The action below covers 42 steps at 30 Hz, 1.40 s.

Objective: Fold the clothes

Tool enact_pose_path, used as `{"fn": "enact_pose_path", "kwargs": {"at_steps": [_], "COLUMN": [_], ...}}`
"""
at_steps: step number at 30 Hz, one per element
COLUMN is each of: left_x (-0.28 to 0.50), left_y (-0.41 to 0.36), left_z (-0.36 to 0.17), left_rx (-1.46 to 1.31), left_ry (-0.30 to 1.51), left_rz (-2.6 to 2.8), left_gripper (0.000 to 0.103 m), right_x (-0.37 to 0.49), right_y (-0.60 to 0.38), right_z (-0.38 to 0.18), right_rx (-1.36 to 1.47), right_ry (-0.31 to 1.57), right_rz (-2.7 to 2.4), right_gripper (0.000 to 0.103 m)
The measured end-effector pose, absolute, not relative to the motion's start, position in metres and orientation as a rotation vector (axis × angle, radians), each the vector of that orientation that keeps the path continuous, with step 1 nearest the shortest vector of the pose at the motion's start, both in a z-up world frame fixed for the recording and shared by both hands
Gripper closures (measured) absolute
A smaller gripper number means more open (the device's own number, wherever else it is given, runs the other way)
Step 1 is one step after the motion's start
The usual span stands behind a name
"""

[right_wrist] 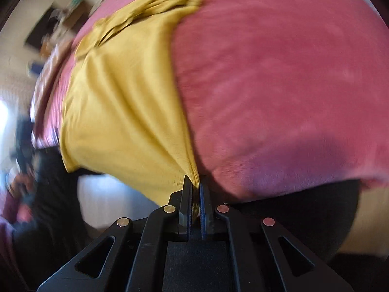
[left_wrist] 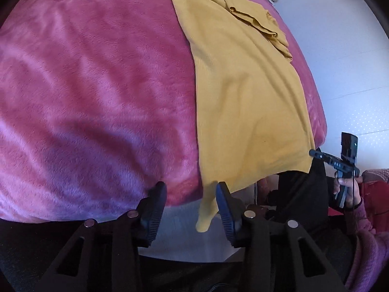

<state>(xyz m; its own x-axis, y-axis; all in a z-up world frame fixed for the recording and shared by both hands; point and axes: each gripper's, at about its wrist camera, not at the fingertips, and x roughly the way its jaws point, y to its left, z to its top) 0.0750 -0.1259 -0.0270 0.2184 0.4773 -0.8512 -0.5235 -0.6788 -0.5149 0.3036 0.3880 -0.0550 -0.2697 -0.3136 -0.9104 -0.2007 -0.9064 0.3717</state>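
While the long mustard-yellow knit garment (left_wrist: 245, 92) lies stretched out on the fuzzy pink blanket (left_wrist: 97, 85), its near end hangs over the edge of the bed, right by your two claws.

Look at the left side first. Your left claw (left_wrist: 192, 202) stands open. One yellow corner (left_wrist: 206, 209) dangles down between its two black fingers. It brushes the right finger (left_wrist: 225, 202), but the left finger (left_wrist: 156, 202) is apart from it, so the pads do not squeeze it. This claw holds nothing yet.

Now go across the hem to the right side. In the left wrist view you can see your right hand (left_wrist: 346, 189) with its claw tool, just past the other corner. In the right wrist view, your right claw (right_wrist: 195, 189) is closed tight on the cloth. The yellow garment (right_wrist: 121, 112) bunches into a pinch between the pads. That picture is blurry, but the grip shows well.

The garment runs long, away from you, up the bed. Its far end is crumpled in a heap (left_wrist: 257, 17). So the cloth lies ahead of both claws, and the loose corner is nearest your left claw. I think you need to close the left claw on that corner next. Then both corners can go forward along the long way for the fold.
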Motion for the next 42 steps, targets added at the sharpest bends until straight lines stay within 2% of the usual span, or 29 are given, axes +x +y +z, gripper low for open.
{"fn": "enact_pose_path", "kwargs": {"at_steps": [1,2,6,7,9,10,11,14,19,21,22,23,25,28,31,32,34,35,38,40,42], "left_x": [0.077,0.078,0.078,0.077,0.076,0.075,0.075,0.078,0.083,0.085,0.085,0.084,0.078,0.072,0.076,0.081,0.094,0.101,0.116,0.109,0.093], "left_y": [-0.124,-0.122,-0.110,-0.104,-0.095,-0.093,-0.092,-0.091,-0.084,-0.081,-0.081,-0.082,-0.089,-0.095,-0.093,-0.091,-0.092,-0.095,-0.112,-0.125,-0.140], "left_z": [-0.027,-0.026,-0.022,-0.023,-0.026,-0.028,-0.028,-0.027,-0.027,-0.026,-0.026,-0.026,-0.029,-0.039,-0.043,-0.043,-0.046,-0.048,-0.057,-0.049,-0.035], "left_rx": [-1.690,-1.684,-1.641,-1.635,-1.625,-1.617,-1.604,-1.583,-1.568,-1.569,-1.570,-1.575,-1.598,-1.640,-1.649,-1.651,-1.679,-1.704,-1.752,-1.731,-1.686], "left_ry": [0.049,0.051,0.055,0.048,0.027,0.017,0.003,-0.034,0.013,0.053,0.079,0.095,0.087,-0.010,-0.004,0.035,0.121,0.159,0.291,0.186,0.022], "left_rz": [1.589,1.595,1.607,1.611,1.611,1.605,1.594,1.573,1.581,1.596,1.608,1.619,1.614,1.509,1.393,1.364,1.303,1.279,1.294,1.353,1.430], "left_gripper": [0.061,0.060,0.056,0.055,0.053,0.048,0.039,0.026,0.026,0.033,0.042,0.058,0.078,0.090,0.094,0.095,0.097,0.098,0.102,0.101,0.097], "right_x": [0.305,0.303,0.294,0.290,0.282,0.273,0.263,0.226,0.153,0.122,0.107,0.090,0.069,0.024,-0.010,-0.012,-0.012,-0.011,-0.006,-0.003,-0.003], "right_y": [0.394,0.390,0.395,0.398,0.399,0.391,0.382,0.328,0.235,0.206,0.194,0.180,0.166,0.142,0.131,0.137,0.145,0.147,0.144,0.139,0.131], "right_z": [-0.059,-0.061,-0.055,-0.039,-0.009,0.007,0.016,0.023,0.010,0.003,0.001,-0.002,-0.009,-0.033,-0.079,-0.088,-0.092,-0.094,-0.092,-0.088,-0.078], "right_rx": [1.853,1.878,1.870,1.812,1.675,1.561,1.480,1.331,1.283,1.256,1.242,1.229,1.238,1.343,1.592,1.585,1.578,1.577,1.555,1.544,1.502], "right_ry": [-0.709,-0.659,-0.684,-0.662,-0.587,-0.524,-0.501,-0.489,-0.423,-0.421,-0.414,-0.402,-0.408,-0.473,-0.592,-0.723,-0.838,-0.872,-0.819,-0.780,-0.734], "right_rz": [-2.350,-2.343,-2.327,-2.410,-2.591,-2.671,-2.669,-2.520,-2.313,-2.248,-2.225,-2.202,-2.170,-2.084,-1.969,-1.963,-1.936,-1.921,-1.931,-1.956,-2.000], "right_gripper": [0.098,0.098,0.093,0.088,0.072,0.056,0.050,0.049,0.048,0.048,0.048,0.048,0.048,0.048,0.050,0.050,0.050,0.050,0.051,0.050,0.050]}}
